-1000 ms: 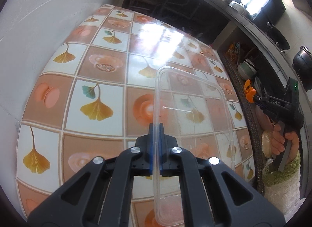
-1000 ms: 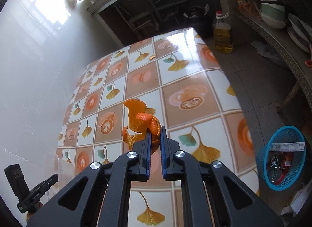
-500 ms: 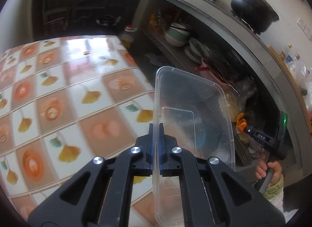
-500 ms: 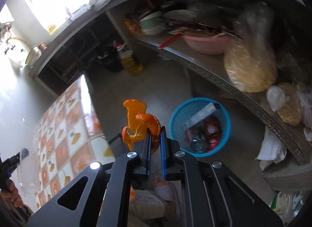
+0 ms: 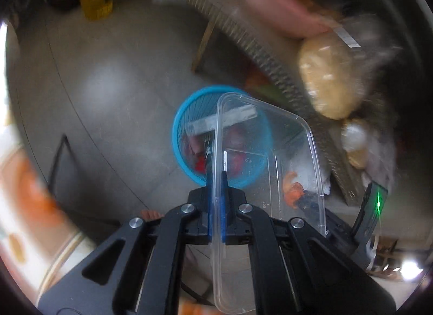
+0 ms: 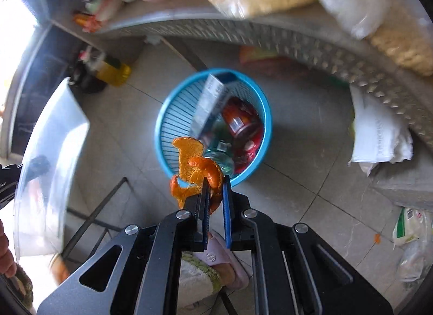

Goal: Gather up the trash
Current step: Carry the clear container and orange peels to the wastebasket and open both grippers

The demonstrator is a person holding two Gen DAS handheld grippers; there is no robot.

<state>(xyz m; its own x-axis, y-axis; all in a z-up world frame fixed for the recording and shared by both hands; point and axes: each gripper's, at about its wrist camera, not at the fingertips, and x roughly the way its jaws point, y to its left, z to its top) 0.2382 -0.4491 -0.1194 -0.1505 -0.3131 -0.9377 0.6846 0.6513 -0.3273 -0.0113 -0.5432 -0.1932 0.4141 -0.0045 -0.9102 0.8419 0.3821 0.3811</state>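
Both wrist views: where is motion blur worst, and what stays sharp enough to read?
Left wrist view: surroundings smeared, worst on the shelf bags and tabletop; the left gripper and its clear plastic container stay crisp; the blue basket is soft. Right wrist view: shelf top blurred, yet the right gripper, orange peel and basket contents read well; window glare at left.

The left gripper (image 5: 216,179) points down at the grey floor (image 5: 108,98), its pads clamped on the rim of a clear plastic container (image 5: 270,152). Beyond it stands a blue basket (image 5: 181,125) holding trash.
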